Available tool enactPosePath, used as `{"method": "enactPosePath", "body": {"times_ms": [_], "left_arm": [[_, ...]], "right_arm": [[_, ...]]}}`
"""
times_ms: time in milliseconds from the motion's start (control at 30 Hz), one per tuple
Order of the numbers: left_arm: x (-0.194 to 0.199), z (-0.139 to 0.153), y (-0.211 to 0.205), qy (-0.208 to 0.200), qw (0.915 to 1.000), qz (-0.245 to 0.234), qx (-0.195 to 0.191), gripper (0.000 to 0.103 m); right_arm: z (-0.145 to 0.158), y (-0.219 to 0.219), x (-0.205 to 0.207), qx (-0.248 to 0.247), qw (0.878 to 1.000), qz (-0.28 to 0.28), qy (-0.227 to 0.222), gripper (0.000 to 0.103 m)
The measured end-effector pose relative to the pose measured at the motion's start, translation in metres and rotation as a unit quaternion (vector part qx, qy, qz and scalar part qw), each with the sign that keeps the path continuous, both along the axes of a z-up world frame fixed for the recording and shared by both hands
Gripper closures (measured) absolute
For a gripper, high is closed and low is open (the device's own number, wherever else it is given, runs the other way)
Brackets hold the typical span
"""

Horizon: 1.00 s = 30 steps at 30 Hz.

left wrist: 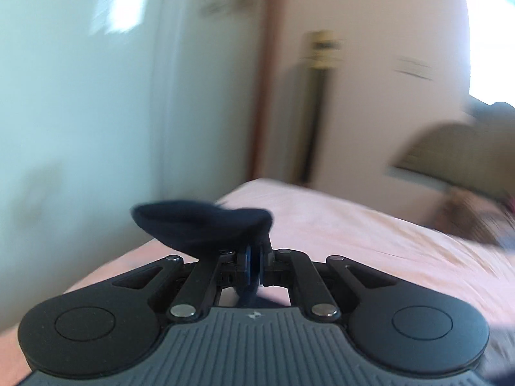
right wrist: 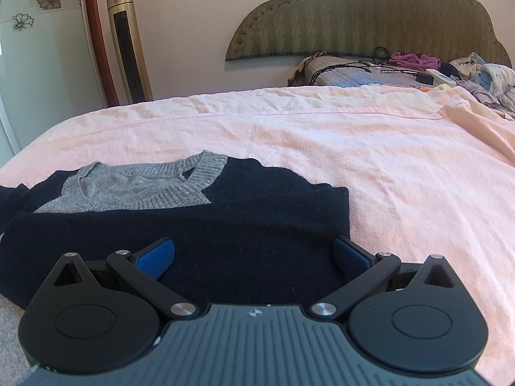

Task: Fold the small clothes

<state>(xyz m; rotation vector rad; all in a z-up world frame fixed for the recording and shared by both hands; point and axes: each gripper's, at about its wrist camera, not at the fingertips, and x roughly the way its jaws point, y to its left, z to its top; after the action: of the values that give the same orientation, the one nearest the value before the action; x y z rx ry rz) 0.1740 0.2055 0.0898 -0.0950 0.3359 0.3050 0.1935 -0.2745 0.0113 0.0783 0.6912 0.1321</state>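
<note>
A dark navy sweater (right wrist: 199,225) with a grey knit collar (right wrist: 141,189) lies flat on the pink bedsheet (right wrist: 370,160), its right side folded in. My right gripper (right wrist: 254,254) is open, its blue pads (right wrist: 154,257) spread just above the sweater's near part. In the blurred left wrist view, my left gripper (left wrist: 254,263) is shut on a piece of the navy sweater (left wrist: 199,225), held lifted above the pink bedsheet (left wrist: 354,234).
A padded olive headboard (right wrist: 354,16) stands at the back. A pile of clothes (right wrist: 476,77), cables and a remote lie at the far right of the bed. A gold tower heater (right wrist: 127,41) stands by the wall at the left, beyond the bed's edge.
</note>
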Motion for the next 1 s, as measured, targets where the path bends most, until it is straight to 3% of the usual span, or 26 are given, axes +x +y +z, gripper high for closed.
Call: {"method": "enactPosePath", "body": {"times_ms": [67,100,167,233,267,300,333,367,400,433,467,500,600,667,733,800,867,900,1000], "left_arm": [[-0.015,0.001,-0.072,-0.005,0.9929,-0.097,0.069,0.099],[-0.023,-0.005,-0.110,0.007,0.9836,-0.145,0.106,0.098],[-0.037,-0.030,-0.174,0.065,0.9570,-0.227,0.169,0.095],[-0.052,-0.059,-0.218,0.126,0.9290,-0.291,0.190,0.093],[-0.058,-0.070,-0.229,0.152,0.9201,-0.305,0.193,0.092],[-0.069,-0.079,-0.237,0.160,0.9184,-0.301,0.200,0.093],[-0.081,-0.080,-0.240,0.149,0.9231,-0.291,0.202,0.090],[-0.088,-0.078,-0.238,0.148,0.9274,-0.288,0.188,0.080],[-0.095,-0.074,-0.231,0.154,0.9306,-0.292,0.158,0.063],[-0.102,-0.070,-0.224,0.155,0.9345,-0.294,0.128,0.053],[-0.111,-0.066,-0.216,0.145,0.9404,-0.291,0.101,0.030],[-0.111,-0.064,-0.214,0.127,0.9466,-0.287,0.072,0.016],[-0.127,-0.074,-0.197,0.111,0.9549,-0.275,0.019,0.014],[-0.126,-0.081,-0.185,0.137,0.9594,-0.246,-0.022,0.014],[-0.122,-0.079,-0.173,0.121,0.9694,-0.206,-0.055,0.013],[-0.113,-0.083,-0.160,0.132,0.9712,-0.173,-0.096,0.008],[-0.112,-0.084,-0.150,0.121,0.9697,-0.171,-0.126,0.004],[-0.113,-0.085,-0.145,0.115,0.9681,-0.173,-0.141,0.004],[-0.116,-0.087,-0.140,0.106,0.9671,-0.172,-0.154,0.004]], "right_arm": [[0.001,-0.001,0.000,0.003,1.000,-0.001,-0.001,0.000],[0.001,-0.002,0.000,0.005,1.000,-0.001,-0.001,0.000],[0.001,-0.003,0.000,0.010,1.000,-0.001,-0.002,0.000],[0.001,-0.005,-0.001,0.017,1.000,-0.002,-0.003,0.000],[0.001,-0.005,-0.001,0.020,1.000,-0.002,-0.003,0.000],[0.001,-0.006,-0.001,0.022,1.000,-0.003,-0.004,0.000],[0.002,-0.007,-0.001,0.024,1.000,-0.003,-0.004,0.000],[0.002,-0.007,-0.001,0.026,1.000,-0.003,-0.004,0.000],[0.002,-0.007,-0.002,0.026,1.000,-0.003,-0.004,0.000],[0.002,-0.007,-0.001,0.026,1.000,-0.003,-0.004,0.000],[0.002,-0.007,-0.002,0.026,1.000,-0.003,-0.004,0.000],[0.002,-0.007,-0.002,0.027,1.000,-0.003,-0.004,0.000],[0.002,-0.007,-0.002,0.028,1.000,-0.003,-0.004,0.000],[0.004,-0.004,-0.001,0.017,1.000,-0.001,0.000,0.000],[0.018,0.006,0.000,0.008,1.000,-0.021,0.019,0.000],[0.039,0.015,-0.006,0.096,0.995,0.010,0.016,0.000],[0.051,0.030,-0.007,0.198,0.977,0.070,0.032,0.000],[0.052,0.043,-0.003,0.232,0.966,0.094,0.062,0.001],[0.036,0.076,0.017,0.269,0.943,0.123,0.152,0.011]]}}
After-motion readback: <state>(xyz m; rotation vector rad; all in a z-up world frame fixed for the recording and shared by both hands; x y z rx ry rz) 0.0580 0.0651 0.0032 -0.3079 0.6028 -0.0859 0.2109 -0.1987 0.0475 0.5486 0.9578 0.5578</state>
